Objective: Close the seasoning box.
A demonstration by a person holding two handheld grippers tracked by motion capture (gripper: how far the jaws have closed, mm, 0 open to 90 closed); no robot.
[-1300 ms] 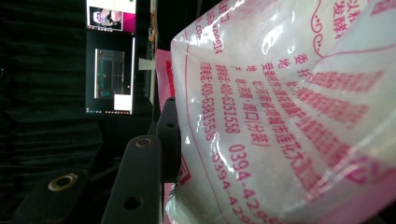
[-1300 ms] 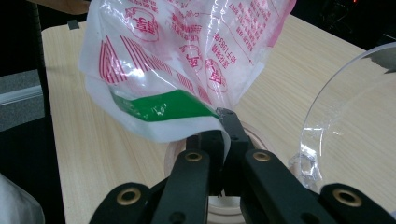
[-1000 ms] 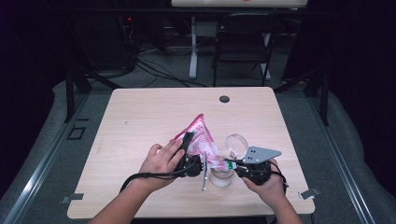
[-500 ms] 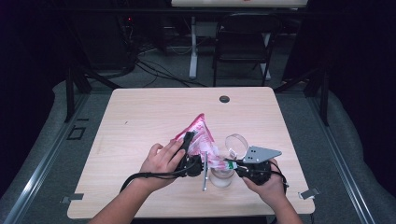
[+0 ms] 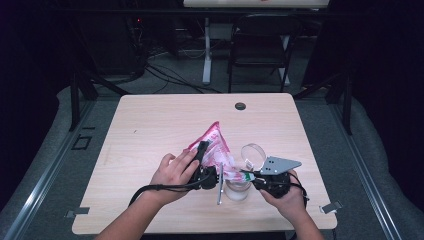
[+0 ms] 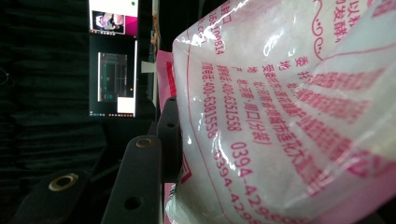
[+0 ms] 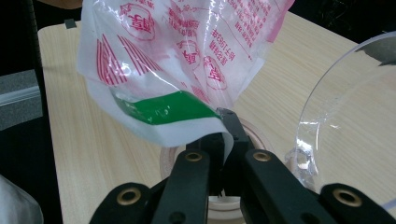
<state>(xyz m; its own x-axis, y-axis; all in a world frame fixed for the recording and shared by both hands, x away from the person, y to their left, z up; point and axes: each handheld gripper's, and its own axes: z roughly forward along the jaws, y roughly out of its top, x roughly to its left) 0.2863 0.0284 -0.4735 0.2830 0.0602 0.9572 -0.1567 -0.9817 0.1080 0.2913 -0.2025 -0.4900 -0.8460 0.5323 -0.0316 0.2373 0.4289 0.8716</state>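
Near the front edge of the light wooden table [image 5: 150, 130], the right gripper [image 5: 250, 176] is pinching with closed jaws the lower corner of a pink and white printed plastic bag of white powder [image 5: 214, 145]. This corner is hanging just above a clear round plastic jar [image 5: 237, 189]. Farther in, the left gripper [image 5: 204, 150] is clamping the bag's side with half-closed jaws, and the bag is rising tilted above the table.
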